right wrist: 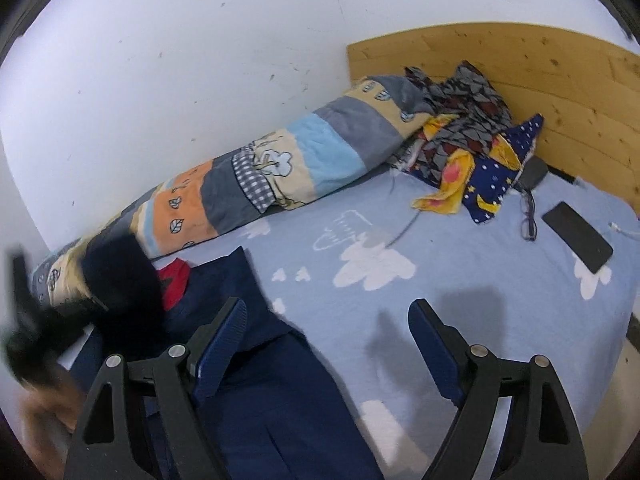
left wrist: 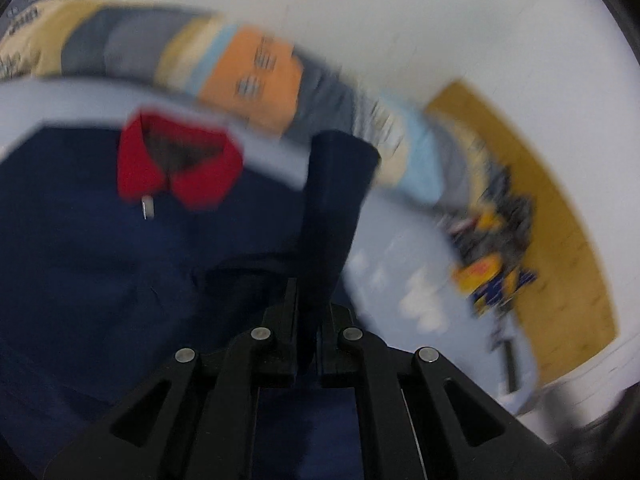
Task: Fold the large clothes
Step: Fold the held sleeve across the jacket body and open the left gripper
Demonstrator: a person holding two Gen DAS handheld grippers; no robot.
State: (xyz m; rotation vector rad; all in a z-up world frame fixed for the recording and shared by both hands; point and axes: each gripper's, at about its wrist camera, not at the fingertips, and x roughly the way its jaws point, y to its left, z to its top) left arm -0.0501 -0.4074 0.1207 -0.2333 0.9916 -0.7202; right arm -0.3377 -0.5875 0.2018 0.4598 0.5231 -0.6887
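Note:
A navy jacket (left wrist: pixel 100 260) with a red collar (left wrist: pixel 180 168) lies on the light blue bed sheet (left wrist: pixel 400 248). My left gripper (left wrist: pixel 307 316) is shut on a navy sleeve (left wrist: pixel 336 200) and holds it up over the jacket body; this view is blurred. In the right wrist view the jacket (right wrist: pixel 272 392) lies at the lower left, its red collar (right wrist: pixel 174 280) partly hidden by the blurred left gripper and sleeve (right wrist: pixel 116 280). My right gripper (right wrist: pixel 328 340) is open and empty, above the jacket's right edge and the sheet (right wrist: pixel 480 264).
A rolled patchwork quilt (right wrist: pixel 256 176) lies along the white wall. Crumpled patterned cloths (right wrist: pixel 472 148) sit by the wooden headboard (right wrist: pixel 560 80). Glasses (right wrist: pixel 528 216), a black phone (right wrist: pixel 578 236) and a white cable (right wrist: pixel 400 232) lie on the sheet at the right.

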